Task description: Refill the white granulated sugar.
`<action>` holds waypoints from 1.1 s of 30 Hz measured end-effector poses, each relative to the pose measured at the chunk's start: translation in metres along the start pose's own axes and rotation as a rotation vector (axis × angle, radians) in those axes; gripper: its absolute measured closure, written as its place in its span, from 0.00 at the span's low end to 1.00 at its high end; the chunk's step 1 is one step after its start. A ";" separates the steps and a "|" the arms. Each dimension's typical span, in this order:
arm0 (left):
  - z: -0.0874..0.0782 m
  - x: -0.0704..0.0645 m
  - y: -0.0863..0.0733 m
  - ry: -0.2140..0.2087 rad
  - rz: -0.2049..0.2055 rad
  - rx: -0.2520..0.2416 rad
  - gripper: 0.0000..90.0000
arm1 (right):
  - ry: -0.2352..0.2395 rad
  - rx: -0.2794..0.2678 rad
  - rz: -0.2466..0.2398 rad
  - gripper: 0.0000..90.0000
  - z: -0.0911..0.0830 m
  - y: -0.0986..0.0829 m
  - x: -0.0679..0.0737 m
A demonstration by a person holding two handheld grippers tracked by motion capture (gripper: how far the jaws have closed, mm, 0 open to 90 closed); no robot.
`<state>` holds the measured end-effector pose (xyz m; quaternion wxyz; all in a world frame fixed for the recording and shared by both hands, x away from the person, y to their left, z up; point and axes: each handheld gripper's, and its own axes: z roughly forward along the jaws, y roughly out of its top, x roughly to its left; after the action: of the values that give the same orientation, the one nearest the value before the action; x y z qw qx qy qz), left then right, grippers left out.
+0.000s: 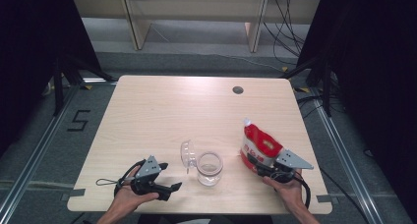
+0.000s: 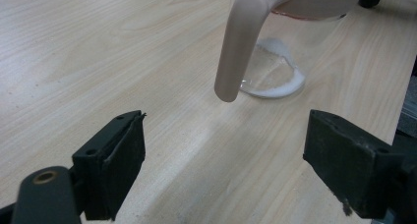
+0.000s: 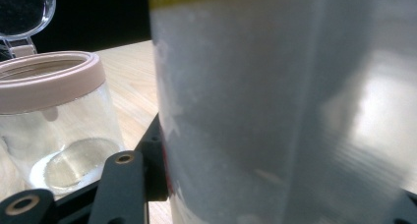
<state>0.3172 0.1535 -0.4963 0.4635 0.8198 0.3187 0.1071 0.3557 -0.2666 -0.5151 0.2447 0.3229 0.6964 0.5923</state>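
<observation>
A clear glass jar point(image 1: 210, 168) with a beige rim stands near the table's front edge, its clear lid point(image 1: 188, 155) flipped open to the left. A little white powder lies on the jar's bottom point(image 2: 275, 81) point(image 3: 69, 167). My left gripper point(image 1: 169, 177) rests open on the table to the jar's left, nothing between its jaws; the jar's beige handle point(image 2: 241, 42) hangs just ahead of them. My right gripper point(image 1: 255, 163) is shut on the lower part of a red and white pouch point(image 1: 259, 146), held upright to the jar's right. The pouch's pale side point(image 3: 285, 111) is pressed close to the camera.
The light wooden table point(image 1: 162, 111) has a round cable hole point(image 1: 238, 90) near its far edge. Black curtains and stands flank the table, with cables on the floor at the right. Wooden furniture legs stand beyond the far edge.
</observation>
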 end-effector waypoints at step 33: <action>-0.001 0.000 0.000 0.003 -0.005 -0.009 0.17 | 0.035 0.090 -0.544 0.54 -0.020 0.033 0.035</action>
<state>0.3171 0.1543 -0.4963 0.4669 0.8168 0.3210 0.1088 0.3233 -0.2507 -0.4773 0.3681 0.1244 0.7874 0.4786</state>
